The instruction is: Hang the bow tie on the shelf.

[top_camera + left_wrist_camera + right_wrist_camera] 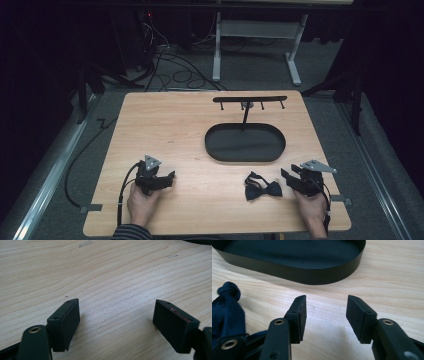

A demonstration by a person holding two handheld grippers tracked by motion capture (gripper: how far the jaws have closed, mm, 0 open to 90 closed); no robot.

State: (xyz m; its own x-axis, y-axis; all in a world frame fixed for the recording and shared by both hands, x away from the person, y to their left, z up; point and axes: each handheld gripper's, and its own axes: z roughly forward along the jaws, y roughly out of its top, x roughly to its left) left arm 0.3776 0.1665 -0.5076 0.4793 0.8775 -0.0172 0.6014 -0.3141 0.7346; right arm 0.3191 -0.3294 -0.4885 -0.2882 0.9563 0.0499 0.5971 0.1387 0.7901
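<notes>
My left gripper (167, 178) rests near the counter's (170, 130) front left corner, its matte black fingers (63, 323) spread wide over bare wood. They are blocky, flat-faced pads, and nothing lies between them but pale, fine-lined grain. My right gripper (287, 176) sits near the front right corner, its fingers (298, 316) also apart, though less widely, and empty.

The bow tie (262, 189) lies flat on the counter close to the front edge, just beside my right gripper on its left. It is a soft, dark fabric, crumpled into loose folds with a knotted lump at one end; in the right gripper view it looks deep navy (227, 307) and sits beside my left finger, not between the two.

Farther back, right of centre, stands an oval black tray (215, 150) with a low, smooth, upright wall and a matte floor. From its rear a thin rod rises to a flat black bar (250, 99) with small pegs hanging beneath, near the back edge. The counter is a light wooden board with rounded corners.
</notes>
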